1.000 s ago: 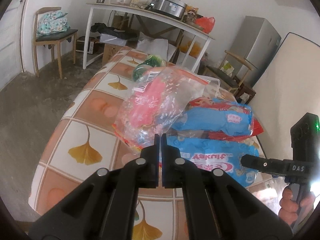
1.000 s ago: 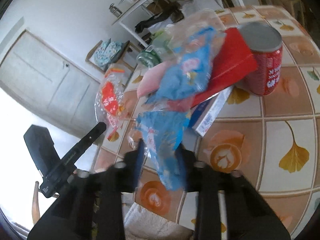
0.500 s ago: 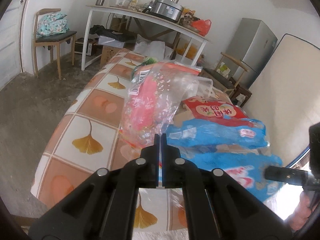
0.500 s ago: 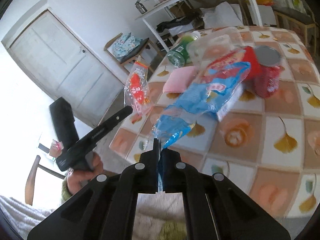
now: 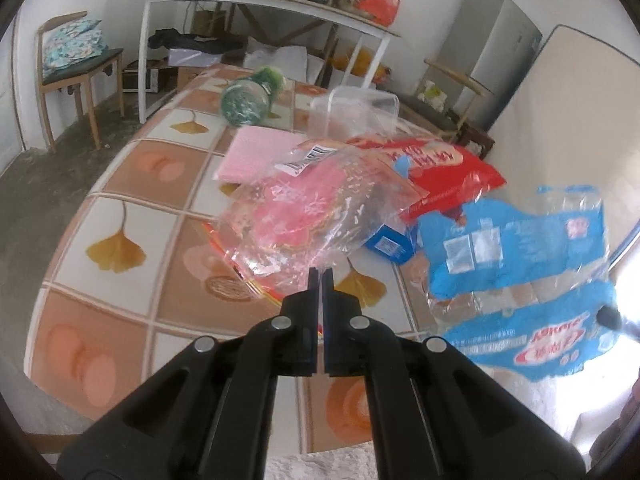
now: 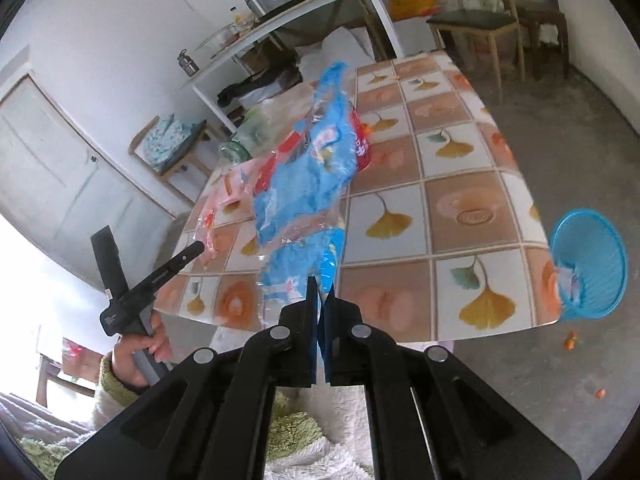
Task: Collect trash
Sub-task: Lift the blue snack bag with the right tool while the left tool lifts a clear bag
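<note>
My left gripper [image 5: 320, 274] is shut on the edge of a clear bag with pink and red print [image 5: 304, 208], which sags onto the tiled table [image 5: 120, 208]. In the right wrist view that gripper [image 6: 198, 245] and bag [image 6: 210, 216] sit at the table's left corner. My right gripper [image 6: 321, 286] is shut on a crumpled blue plastic wrapper [image 6: 308, 184] that hangs in the air above the table's near edge. The same blue wrapper [image 5: 516, 264] fills the right of the left wrist view. A blue mesh basket [image 6: 588, 264] stands on the floor past the table's right corner.
On the table lie a red packet [image 5: 440, 168], a small blue box [image 5: 390, 242], a pink cloth [image 5: 260, 152], a green bottle on its side [image 5: 246, 100] and a clear tub [image 5: 356, 108]. A chair [image 5: 72, 72] and a white side table [image 5: 260, 0] stand behind.
My right gripper closed on the blue wrapper and pulled it up and back off the pile, out past the table edge. The left gripper's bag sank from upright toward the tabletop.
</note>
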Demonstrator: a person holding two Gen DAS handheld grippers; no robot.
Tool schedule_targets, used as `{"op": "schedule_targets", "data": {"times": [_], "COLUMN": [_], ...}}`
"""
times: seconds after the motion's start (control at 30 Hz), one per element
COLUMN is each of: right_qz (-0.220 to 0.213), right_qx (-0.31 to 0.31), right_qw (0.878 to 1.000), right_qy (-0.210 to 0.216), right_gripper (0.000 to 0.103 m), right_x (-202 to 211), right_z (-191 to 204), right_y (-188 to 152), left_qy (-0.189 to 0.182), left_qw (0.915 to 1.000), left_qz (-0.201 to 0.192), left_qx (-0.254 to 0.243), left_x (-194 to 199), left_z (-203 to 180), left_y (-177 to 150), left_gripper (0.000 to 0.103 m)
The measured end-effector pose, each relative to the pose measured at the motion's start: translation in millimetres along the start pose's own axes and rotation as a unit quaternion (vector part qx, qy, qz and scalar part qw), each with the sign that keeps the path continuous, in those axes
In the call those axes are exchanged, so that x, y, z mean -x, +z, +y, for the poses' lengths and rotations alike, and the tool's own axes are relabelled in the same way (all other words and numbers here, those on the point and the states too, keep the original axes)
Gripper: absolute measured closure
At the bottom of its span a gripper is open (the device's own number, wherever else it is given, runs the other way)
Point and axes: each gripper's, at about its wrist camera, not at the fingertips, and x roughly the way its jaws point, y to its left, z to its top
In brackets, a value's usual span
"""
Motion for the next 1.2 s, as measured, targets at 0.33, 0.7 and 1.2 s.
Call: {"op": "schedule_targets", "data": {"times": [0.33, 0.7, 1.2], "right_qz": [0.026, 0.066, 0.146], "right_qx": [0.093, 0.044, 0.034], "right_qw": [0.992, 0.991, 0.984], "right_qy": [0.081, 0.106, 0.093], "right_gripper": [0.100, 0.100, 0.100], "right_x": [-35, -120, -210], "right_z": [60, 66, 76], "right_y": [5, 19, 1], "left_qy": [0.008, -0.015, -0.044], "left_qw": [0.9991, 0.9990, 0.9987], "left_qz": [0.017, 0.034, 0.024], "left_qx": [-0.037, -0.027, -0.002], "left_x": [-14, -23, -25], "left_z": [-21, -21, -12], "left_y": [-9, -15, -15], "left_gripper": [0.103, 0.103, 0.103]}}
